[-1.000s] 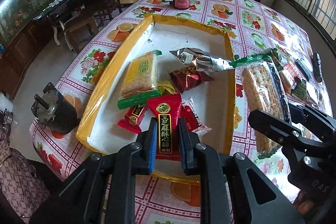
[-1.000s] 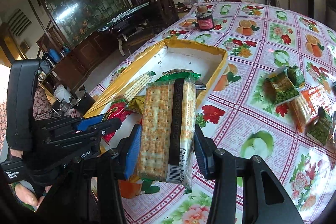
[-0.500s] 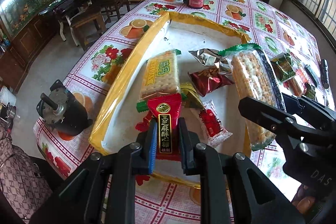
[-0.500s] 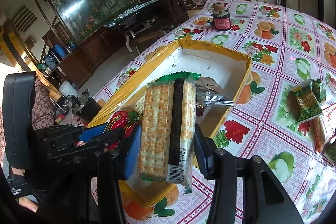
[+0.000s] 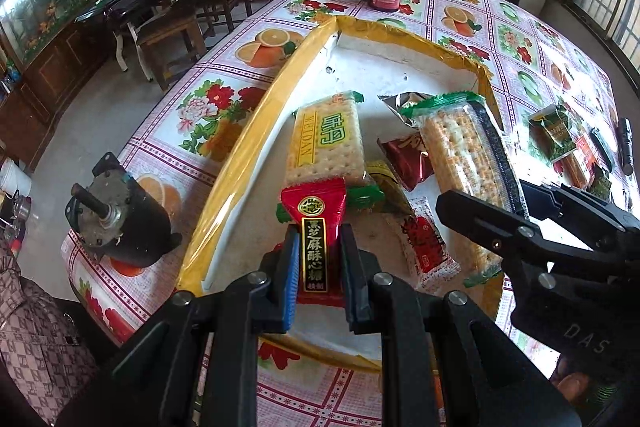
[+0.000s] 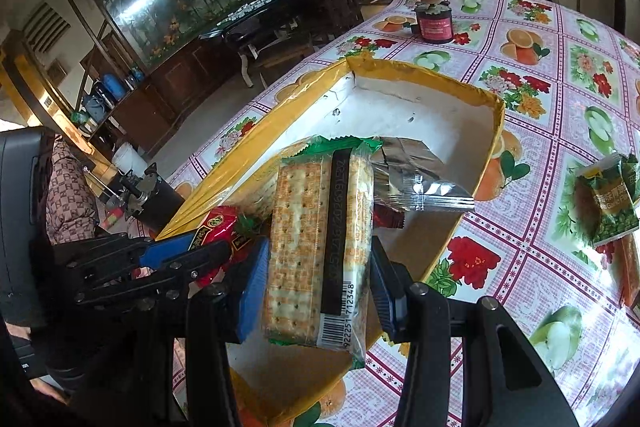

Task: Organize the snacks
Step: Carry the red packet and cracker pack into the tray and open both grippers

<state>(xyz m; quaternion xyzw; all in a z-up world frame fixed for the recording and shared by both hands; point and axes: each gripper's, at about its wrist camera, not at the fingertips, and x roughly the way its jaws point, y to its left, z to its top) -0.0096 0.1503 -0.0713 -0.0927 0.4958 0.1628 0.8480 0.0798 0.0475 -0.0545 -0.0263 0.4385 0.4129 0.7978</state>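
Over the yellow-rimmed white tray (image 5: 256,131) on the desk (image 5: 460,15), the left tool (image 5: 318,259) is clenching a red candy packet (image 5: 314,223) above loose snacks, while in the right wrist view the right tool (image 6: 318,283) is gripping a clear-wrapped cracker pack (image 6: 320,239) above that tray's near end.

Glossy foil wrappers (image 5: 428,113) (crinkled), shiny plastic tablecloth (image 5: 256,47)

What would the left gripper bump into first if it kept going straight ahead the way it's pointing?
Probably the yellow cracker pack lying in the tray. The left gripper, shut on a red candy packet, aims down into the tray, and that pack sits just beyond the packet's tip. Depth is hard to judge.
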